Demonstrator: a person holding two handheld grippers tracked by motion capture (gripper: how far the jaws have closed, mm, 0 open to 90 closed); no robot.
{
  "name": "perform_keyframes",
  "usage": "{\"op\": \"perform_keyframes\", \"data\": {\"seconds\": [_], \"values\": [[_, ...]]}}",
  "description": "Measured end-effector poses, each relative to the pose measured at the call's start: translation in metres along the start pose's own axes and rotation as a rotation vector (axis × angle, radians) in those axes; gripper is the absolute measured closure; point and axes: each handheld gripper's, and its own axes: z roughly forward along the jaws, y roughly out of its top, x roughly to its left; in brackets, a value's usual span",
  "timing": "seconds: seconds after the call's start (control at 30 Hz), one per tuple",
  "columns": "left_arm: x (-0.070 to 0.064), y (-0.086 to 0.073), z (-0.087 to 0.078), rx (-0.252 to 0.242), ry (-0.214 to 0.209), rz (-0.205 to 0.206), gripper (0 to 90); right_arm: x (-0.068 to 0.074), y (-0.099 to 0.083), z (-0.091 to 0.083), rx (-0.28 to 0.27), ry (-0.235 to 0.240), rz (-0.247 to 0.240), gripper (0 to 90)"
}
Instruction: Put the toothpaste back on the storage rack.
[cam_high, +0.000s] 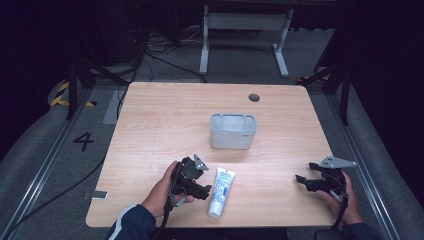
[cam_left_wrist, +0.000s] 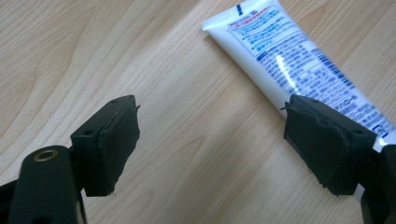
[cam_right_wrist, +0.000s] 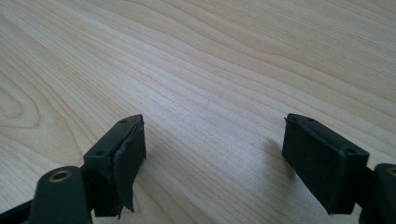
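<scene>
Dark grey carpet, loose black cables and a white metal frame surround the pale wooden table (cam_high: 165, 120), which has rounded corners and a small dark round grommet (cam_high: 254, 97) near its far edge.

On the near left part of the table the left tool (cam_high: 204, 189), black and held in a hand (cam_high: 162, 190) coming out of a dark blue sleeve with a white stripe, hangs low over the wood with its jaws set wide apart and nothing between them. In the left gripper view one of its black pads (cam_left_wrist: 322, 144) overlaps the printed body of the white plastic tube with blue and red print (cam_left_wrist: 285, 60); whether pad and tube touch cannot be told. The other pad (cam_left_wrist: 112, 144) stands over bare wood. In the high view the tube (cam_high: 220, 192) lies flat just right of the left tool, its long axis running from near to far with a slight tilt, its flat crimped end toward the far side.

Well apart, at the near right edge, the right tool (cam_high: 300, 181) points left, carried by the other hand (cam_high: 345, 202); its jaws are also spread, with only bare wood grain between the pads (cam_right_wrist: 126, 158) in the right gripper view.

Farther off, near the middle of the table and beyond the tube, stands an upright pale grey plastic bin with rounded corners (cam_high: 233, 131).
</scene>
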Motion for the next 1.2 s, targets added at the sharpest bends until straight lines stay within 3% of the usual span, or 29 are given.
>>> {"op": "perform_keyframes", "data": {"seconds": [0.23,0.67,0.97,1.2], "values": [[-0.007,0.011,0.004,-0.012,-0.04,0.011,18.2,0.0,0.0,0.0,0.0,0.0,-0.002,22.3],[-0.016,0.025,0.019,0.035,-0.084,-0.002,18.1,0.0,0.0,0.0,0.0,0.0,-0.003,22.5],[-0.021,0.031,0.034,0.058,-0.123,-0.039,17.4,0.0,0.0,0.0,-0.001,0.0,-0.004,22.6],[-0.024,0.035,0.045,0.092,-0.108,-0.056,16.4,0.0,0.0,0.0,-0.001,0.0,-0.005,22.7]]}}
